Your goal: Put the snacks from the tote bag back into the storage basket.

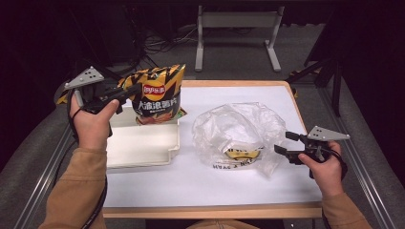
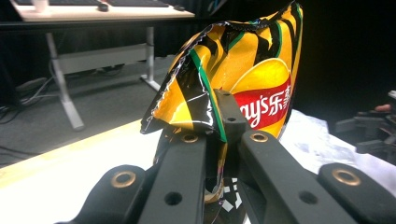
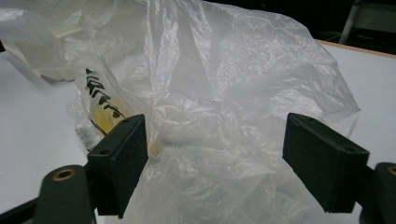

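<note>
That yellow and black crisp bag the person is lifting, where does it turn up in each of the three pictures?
High view: the crisp bag is upper left of centre, above the white tray, pinched by the left gripper.
Left gripper view: it rises at centre, clamped between the black jaws.
Right gripper view: I can't find it here.
Shared landmark: the crumpled plastic bag, pale at the left gripper view's right edge.

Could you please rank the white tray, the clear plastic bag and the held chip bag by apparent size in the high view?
1. Clear plastic bag
2. White tray, close behind; its far end is hidden, so unsure
3. Chip bag
</note>
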The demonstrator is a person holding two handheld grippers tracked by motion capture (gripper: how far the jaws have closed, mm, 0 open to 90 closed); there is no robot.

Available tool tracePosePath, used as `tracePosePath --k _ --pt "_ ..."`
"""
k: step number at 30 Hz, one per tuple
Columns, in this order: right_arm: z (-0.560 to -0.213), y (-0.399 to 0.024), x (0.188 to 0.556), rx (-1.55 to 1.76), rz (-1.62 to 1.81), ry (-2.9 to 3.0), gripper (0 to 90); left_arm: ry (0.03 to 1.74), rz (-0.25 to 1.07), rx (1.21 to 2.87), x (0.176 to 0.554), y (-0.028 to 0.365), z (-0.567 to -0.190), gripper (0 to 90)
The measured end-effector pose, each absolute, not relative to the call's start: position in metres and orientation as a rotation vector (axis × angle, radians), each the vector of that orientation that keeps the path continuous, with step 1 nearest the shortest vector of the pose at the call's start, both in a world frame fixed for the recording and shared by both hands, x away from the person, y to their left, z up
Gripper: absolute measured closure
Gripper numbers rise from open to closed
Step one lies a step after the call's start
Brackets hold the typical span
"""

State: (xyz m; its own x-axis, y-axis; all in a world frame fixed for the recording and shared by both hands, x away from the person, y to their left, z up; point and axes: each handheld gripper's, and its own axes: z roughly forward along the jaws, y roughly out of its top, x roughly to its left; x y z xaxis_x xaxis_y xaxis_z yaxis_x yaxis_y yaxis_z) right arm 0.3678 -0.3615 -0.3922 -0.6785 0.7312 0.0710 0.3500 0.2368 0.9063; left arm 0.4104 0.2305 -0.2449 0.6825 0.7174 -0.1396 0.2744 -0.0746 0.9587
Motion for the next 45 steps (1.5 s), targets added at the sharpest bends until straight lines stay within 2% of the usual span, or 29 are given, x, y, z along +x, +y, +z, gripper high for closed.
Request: tracePosePath --k 19,33,45 --pt "-0.391 -0.367 0.35 1.023 1.393 2.098 22.7 0.88 0.462 1.638 0.42 0.271 -0.261 89.5" --pt "-0.392 -0.372 0.34 1.041 1.383 2.082 22.6 0.878 0.442 1.662 0.438 0.274 -0.276 89.4" --pt "-0.394 -0.372 0.341 1.038 1.376 2.091 22.6 0.899 0.37 1.665 0.451 0.272 -0.311 89.4"
